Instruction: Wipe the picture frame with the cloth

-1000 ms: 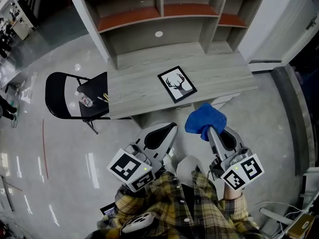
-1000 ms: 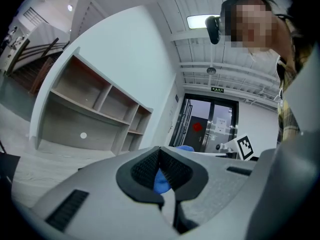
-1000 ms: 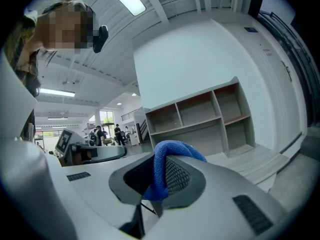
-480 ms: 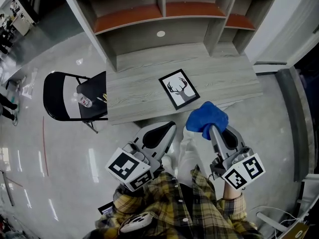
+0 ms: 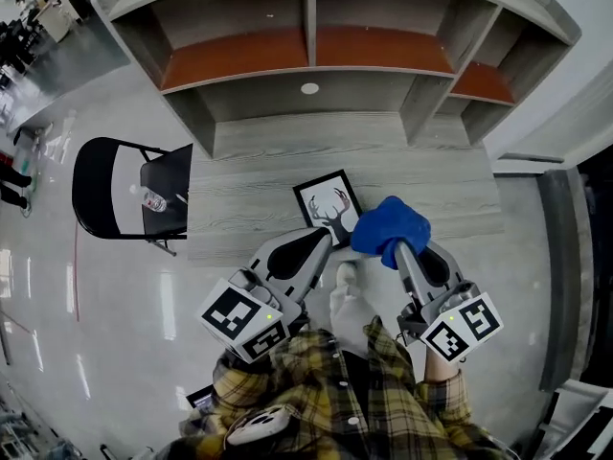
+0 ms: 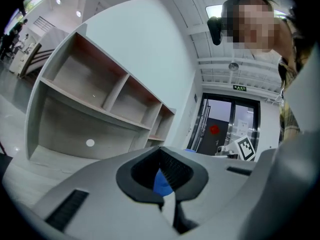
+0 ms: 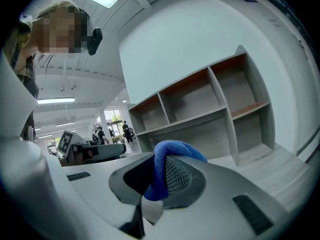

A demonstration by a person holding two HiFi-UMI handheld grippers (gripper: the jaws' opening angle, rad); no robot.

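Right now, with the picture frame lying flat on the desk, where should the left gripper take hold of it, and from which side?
Probably its near-left border, from the person's side. The picture frame lies flat and slanted at the front of the desk, so only its thin rim offers a pinch; the left gripper, jaws shut, is nearest there and must open first.

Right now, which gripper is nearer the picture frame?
Left. The left gripper points at the picture frame from its near edge; the right gripper, gripping the cloth, sits right of it.
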